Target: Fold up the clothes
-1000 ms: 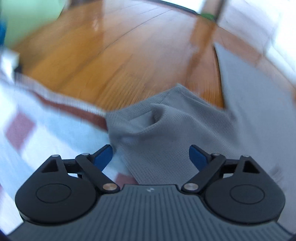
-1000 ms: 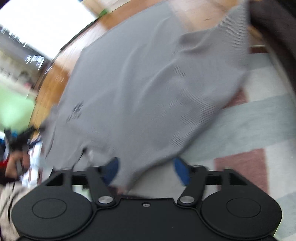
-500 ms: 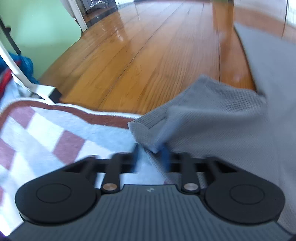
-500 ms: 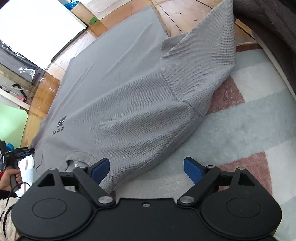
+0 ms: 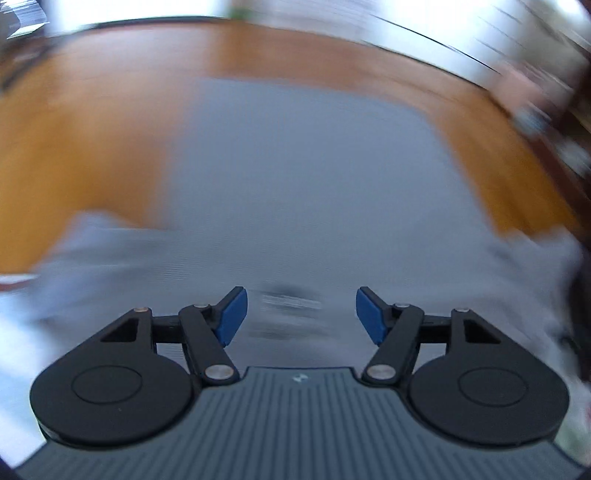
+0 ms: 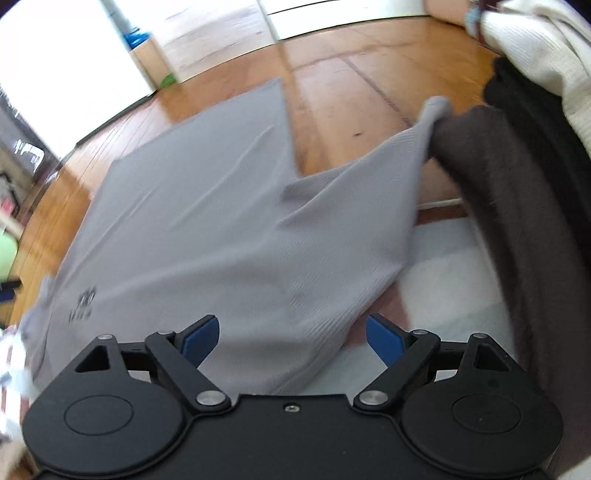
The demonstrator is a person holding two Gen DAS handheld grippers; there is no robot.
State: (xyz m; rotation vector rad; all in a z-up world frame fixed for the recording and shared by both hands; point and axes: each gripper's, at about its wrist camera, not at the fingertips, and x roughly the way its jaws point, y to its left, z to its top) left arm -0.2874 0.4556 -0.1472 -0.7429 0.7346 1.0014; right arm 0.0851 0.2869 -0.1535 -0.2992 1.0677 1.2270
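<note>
Sleeve hem, pinched by left gripper (image 5: 301, 314) half a sec ago, has been let go; jaws are opening, nothing between them. Right gripper (image 6: 291, 338) is held wide, empty, over grey shirt (image 6: 192, 206). Shirt's spread flat, no fold made yet.

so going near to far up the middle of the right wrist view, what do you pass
right gripper, jaws wide with nothing between the pads -> grey shirt spread flat -> bare wooden floor -> white wall at the far edge
</note>
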